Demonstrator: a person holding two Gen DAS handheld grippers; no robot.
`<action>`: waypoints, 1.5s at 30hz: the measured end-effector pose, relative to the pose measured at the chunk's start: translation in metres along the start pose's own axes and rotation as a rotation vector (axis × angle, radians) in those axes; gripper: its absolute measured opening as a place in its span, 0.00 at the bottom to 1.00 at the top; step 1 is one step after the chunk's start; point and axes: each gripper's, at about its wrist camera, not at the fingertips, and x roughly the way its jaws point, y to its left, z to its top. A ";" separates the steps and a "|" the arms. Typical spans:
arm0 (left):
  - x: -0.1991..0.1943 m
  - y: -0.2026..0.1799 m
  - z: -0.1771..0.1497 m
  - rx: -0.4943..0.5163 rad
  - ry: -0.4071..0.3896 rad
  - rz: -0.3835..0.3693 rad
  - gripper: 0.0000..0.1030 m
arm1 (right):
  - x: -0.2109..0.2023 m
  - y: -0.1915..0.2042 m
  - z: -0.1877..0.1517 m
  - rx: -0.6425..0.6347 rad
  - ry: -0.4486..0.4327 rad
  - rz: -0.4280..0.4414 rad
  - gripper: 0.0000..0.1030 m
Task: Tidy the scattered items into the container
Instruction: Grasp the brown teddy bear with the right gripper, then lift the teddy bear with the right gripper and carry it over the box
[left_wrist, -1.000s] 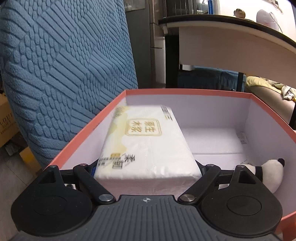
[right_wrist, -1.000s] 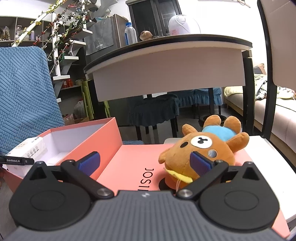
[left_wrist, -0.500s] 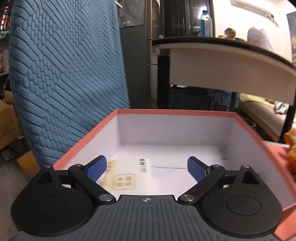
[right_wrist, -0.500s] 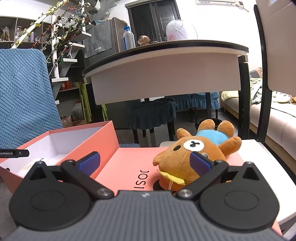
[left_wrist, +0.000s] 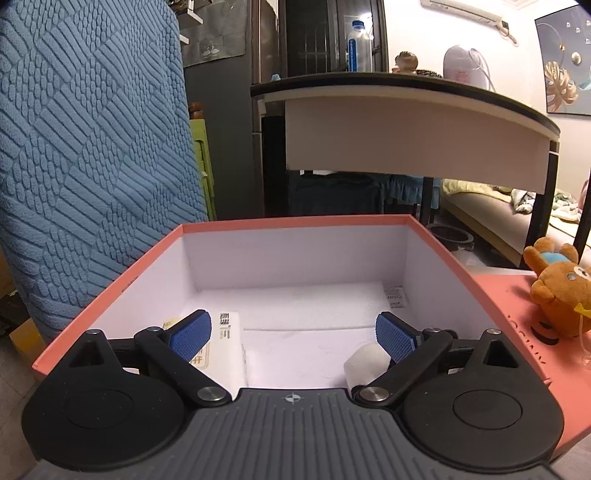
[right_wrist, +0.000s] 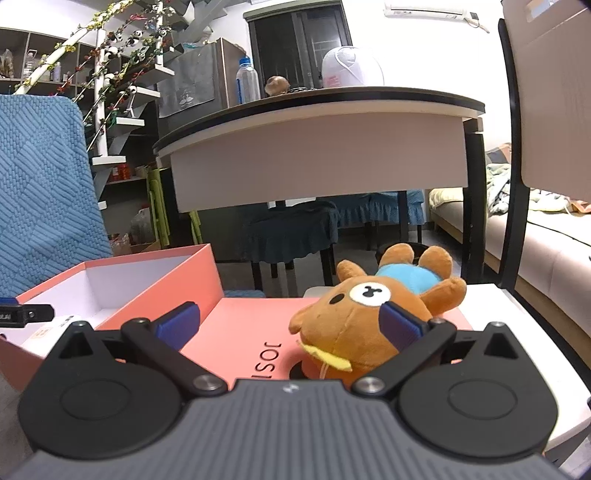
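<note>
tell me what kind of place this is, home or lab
Most likely a home, a lived-in living and dining area. A staircase wound with a flower garland climbs at the back, a dining table carries a water bottle, and a sofa strewn with clothes stands on the right.

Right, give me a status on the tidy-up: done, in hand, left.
Done: the tissue pack and a white plush lie inside the pink box. In hand: nothing; the left gripper is open above the box, the right gripper open near the bear plush. Left: the bear, on the box lid.
</note>
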 end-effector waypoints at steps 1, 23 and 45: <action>-0.001 -0.001 0.001 -0.004 -0.005 0.001 0.95 | 0.003 -0.001 0.000 0.004 0.000 -0.010 1.00; -0.023 -0.033 0.009 -0.004 -0.034 -0.092 0.96 | 0.063 -0.022 0.003 0.047 0.012 -0.225 1.00; -0.039 -0.014 0.016 -0.057 -0.030 -0.069 0.96 | 0.068 -0.009 0.007 0.014 0.035 -0.187 0.72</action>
